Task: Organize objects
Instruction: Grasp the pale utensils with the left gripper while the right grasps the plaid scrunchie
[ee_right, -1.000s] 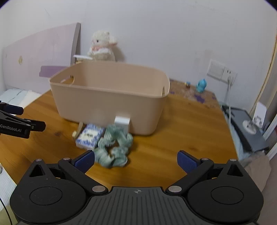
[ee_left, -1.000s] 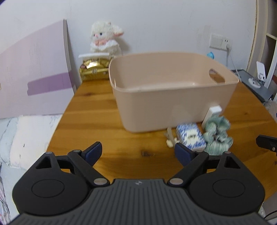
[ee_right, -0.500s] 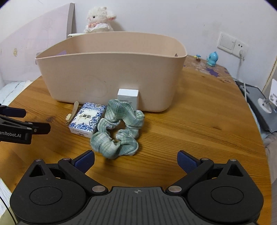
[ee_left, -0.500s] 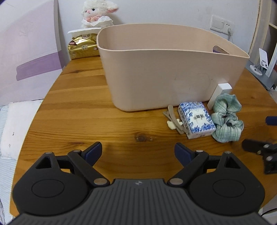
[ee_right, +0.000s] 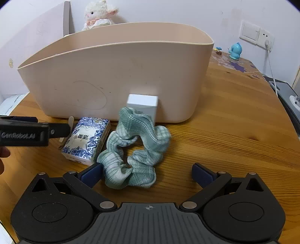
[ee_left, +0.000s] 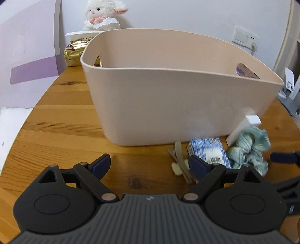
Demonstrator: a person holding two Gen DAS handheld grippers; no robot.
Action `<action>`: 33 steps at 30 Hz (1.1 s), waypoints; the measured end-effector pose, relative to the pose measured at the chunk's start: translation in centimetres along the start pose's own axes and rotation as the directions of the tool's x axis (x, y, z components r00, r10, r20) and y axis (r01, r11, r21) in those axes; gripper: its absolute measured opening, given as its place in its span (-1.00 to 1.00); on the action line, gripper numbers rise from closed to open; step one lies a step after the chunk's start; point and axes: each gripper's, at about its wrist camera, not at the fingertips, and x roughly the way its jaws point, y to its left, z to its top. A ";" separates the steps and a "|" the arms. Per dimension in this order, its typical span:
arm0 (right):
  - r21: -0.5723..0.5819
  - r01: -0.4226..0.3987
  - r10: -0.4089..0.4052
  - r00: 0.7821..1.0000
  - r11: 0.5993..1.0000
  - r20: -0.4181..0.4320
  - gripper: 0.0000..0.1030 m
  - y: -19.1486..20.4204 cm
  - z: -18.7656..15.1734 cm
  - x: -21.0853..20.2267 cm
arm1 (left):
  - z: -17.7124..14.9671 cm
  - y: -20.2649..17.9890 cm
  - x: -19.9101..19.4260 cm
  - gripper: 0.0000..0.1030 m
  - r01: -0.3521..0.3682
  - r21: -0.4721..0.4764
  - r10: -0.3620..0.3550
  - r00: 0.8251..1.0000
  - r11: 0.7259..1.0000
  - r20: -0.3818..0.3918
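Observation:
A beige plastic bin stands on the wooden table. In front of it lie a blue-and-white tissue pack, a green scrunchie, a small white box leaning on the bin, and a beige hair clip. My left gripper is open and empty, low over the table, its right finger by the tissue pack. My right gripper is open and empty, with the scrunchie's near edge between its fingers.
A plush lamb and a gold snack pack sit behind the bin. A purple-white board leans at the left. A blue figurine and a wall socket with a cable are at the back right.
Both grippers have moved forward and lower toward the objects in front of the bin. The scrunchie now lies partly between my right gripper's fingers. Both stay open.

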 end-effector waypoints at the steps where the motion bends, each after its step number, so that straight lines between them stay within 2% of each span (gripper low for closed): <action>1: -0.003 0.005 -0.005 1.000 1.000 0.002 1.00 0.1 0.1 0.1 | 0.2 0.0 0.3 0.77 -0.002 -0.007 0.002 1.000 1.000 -0.003; 6: -0.010 0.014 -0.013 1.000 1.000 0.014 1.00 0.3 0.2 0.5 | 0.7 -0.2 1.8 0.71 -0.010 -0.033 0.009 1.000 0.999 -0.023; 13: -0.040 0.021 -0.020 0.999 0.999 0.031 0.92 1.0 -0.1 0.6 | 0.7 -1.2 2.1 0.47 -0.079 0.019 0.079 0.997 0.997 0.008; 15: -0.047 0.015 -0.013 0.999 0.999 0.036 0.82 1.2 -0.2 0.4 | 0.6 -1.2 2.0 0.30 -0.073 0.022 0.073 0.997 0.997 0.017; 17: -0.058 0.006 -0.004 0.999 0.998 0.040 0.66 1.4 -0.3 0.2 | 0.7 -1.2 1.8 -0.12 -0.053 0.029 0.052 0.998 0.998 0.020; 18: -0.061 0.003 -0.001 0.999 0.998 0.040 0.61 1.6 -0.3 0.1 | 0.7 -1.1 1.7 -0.23 -0.046 0.032 0.045 0.999 0.998 0.020; 20: -0.067 -0.007 0.010 0.999 0.998 0.041 0.39 1.9 -0.3 -0.2 | 0.7 -1.1 1.6 -0.48 -0.034 0.033 0.033 0.999 0.999 0.016; 22: -0.069 -0.012 0.015 0.999 0.998 0.042 0.27 2.0 -0.4 -0.3 | 0.5 -0.8 1.2 -0.65 -0.022 0.034 0.021 1.000 0.999 0.015; 23: -0.069 -0.013 0.016 0.999 0.998 0.044 0.19 2.1 -0.5 -0.5 | 0.4 -0.8 1.2 -0.71 -0.017 0.036 0.016 1.000 0.999 0.014; 29: -0.077 -0.016 0.019 0.999 0.997 0.043 -0.41 2.5 -0.9 -1.1 | -0.5 -0.1 0.4 -0.72 0.025 0.010 -0.025 0.999 1.000 0.024; 33: -0.075 -0.015 0.018 0.999 0.997 0.039 -0.53 2.6 -1.1 -1.6 | -1.0 0.3 -0.1 -0.72 0.042 -0.006 -0.042 0.999 0.999 0.022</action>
